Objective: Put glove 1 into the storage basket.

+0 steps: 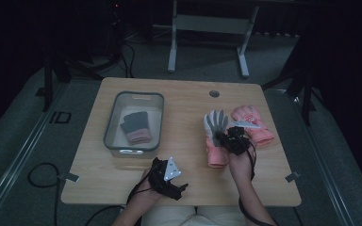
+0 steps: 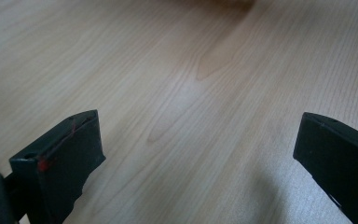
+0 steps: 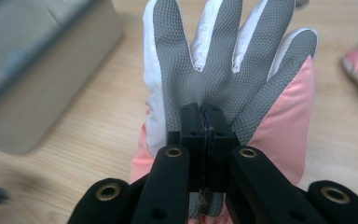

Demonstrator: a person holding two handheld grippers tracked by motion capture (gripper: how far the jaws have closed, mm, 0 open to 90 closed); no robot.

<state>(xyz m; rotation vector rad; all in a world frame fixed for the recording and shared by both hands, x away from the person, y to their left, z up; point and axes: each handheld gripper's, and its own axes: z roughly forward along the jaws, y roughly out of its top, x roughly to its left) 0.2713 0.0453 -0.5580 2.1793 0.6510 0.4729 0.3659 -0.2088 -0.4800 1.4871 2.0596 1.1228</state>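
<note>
Right gripper [image 3: 204, 116] jaws pinched together on the grey-palmed glove [image 3: 223, 70], palm up on the table [image 1: 188, 99]. High view adds the second pink glove [image 1: 252, 123] just beside it and a clear bin [image 1: 134, 123] holding dark mitts. Left gripper [image 2: 196, 154] jaws wide apart, empty, over bare wood.

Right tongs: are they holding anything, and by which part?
Yes: the right tongs are shut on the pink glove, pinching its grey palm fabric just below the fingers.
</note>
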